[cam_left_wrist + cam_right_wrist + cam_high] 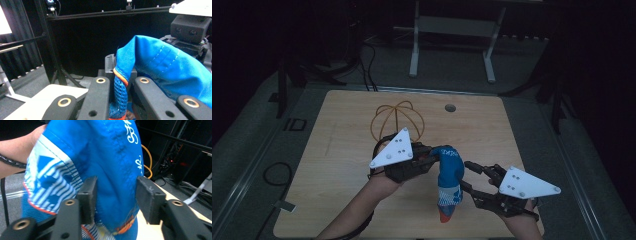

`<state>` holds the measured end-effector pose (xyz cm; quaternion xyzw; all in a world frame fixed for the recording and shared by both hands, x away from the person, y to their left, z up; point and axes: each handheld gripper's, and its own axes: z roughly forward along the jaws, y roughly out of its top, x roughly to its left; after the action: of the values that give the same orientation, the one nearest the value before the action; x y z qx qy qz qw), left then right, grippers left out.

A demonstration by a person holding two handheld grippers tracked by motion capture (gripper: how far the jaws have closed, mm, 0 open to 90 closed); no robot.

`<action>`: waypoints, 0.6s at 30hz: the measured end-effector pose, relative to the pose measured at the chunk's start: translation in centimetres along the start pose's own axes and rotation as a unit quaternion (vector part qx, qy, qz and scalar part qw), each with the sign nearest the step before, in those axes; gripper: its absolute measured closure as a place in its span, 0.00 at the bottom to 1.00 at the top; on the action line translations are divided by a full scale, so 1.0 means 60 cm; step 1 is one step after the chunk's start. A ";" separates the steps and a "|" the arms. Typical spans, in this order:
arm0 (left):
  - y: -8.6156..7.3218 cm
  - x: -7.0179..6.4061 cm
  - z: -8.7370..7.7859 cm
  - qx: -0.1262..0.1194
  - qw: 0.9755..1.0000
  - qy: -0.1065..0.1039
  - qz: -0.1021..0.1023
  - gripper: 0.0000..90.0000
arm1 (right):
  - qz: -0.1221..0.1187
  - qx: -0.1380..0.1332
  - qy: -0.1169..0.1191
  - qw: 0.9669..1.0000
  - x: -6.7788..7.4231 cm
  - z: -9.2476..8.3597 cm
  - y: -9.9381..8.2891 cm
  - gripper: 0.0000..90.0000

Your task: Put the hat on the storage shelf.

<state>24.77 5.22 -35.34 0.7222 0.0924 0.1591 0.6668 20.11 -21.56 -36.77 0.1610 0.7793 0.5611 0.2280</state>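
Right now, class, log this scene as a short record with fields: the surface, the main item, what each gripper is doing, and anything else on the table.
surface: light wooden table with a small round hole near its far edge
main item: blue cloth with white stripes and orange trim, hanging down to the table
left gripper: shut on the cloth's upper edge
right gripper: open, jaws either side of the cloth
other item: orange wire sphere frame, behind the left gripper
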 end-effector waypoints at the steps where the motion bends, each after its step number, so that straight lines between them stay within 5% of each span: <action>1: 0.000 0.001 0.000 0.001 1.000 -0.001 -0.002 0.97 | 0.000 0.001 -0.001 1.000 -0.001 0.003 0.000 0.59; 10: -0.005 0.002 0.001 0.003 1.000 -0.014 -0.009 0.97 | -0.014 0.006 0.009 1.000 0.001 0.009 0.002 0.79; 13: -0.005 0.004 -0.001 0.001 1.000 -0.015 -0.014 0.97 | -0.010 0.004 0.006 1.000 -0.001 0.006 0.002 0.94; 18: -0.007 0.006 -0.003 0.003 1.000 -0.015 -0.016 0.97 | -0.009 0.001 -0.003 1.000 -0.003 0.001 0.003 1.00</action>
<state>25.09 5.54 -35.69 0.7247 0.0945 0.1373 0.6686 20.30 -21.55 -36.57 0.1557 0.7804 0.5582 0.2348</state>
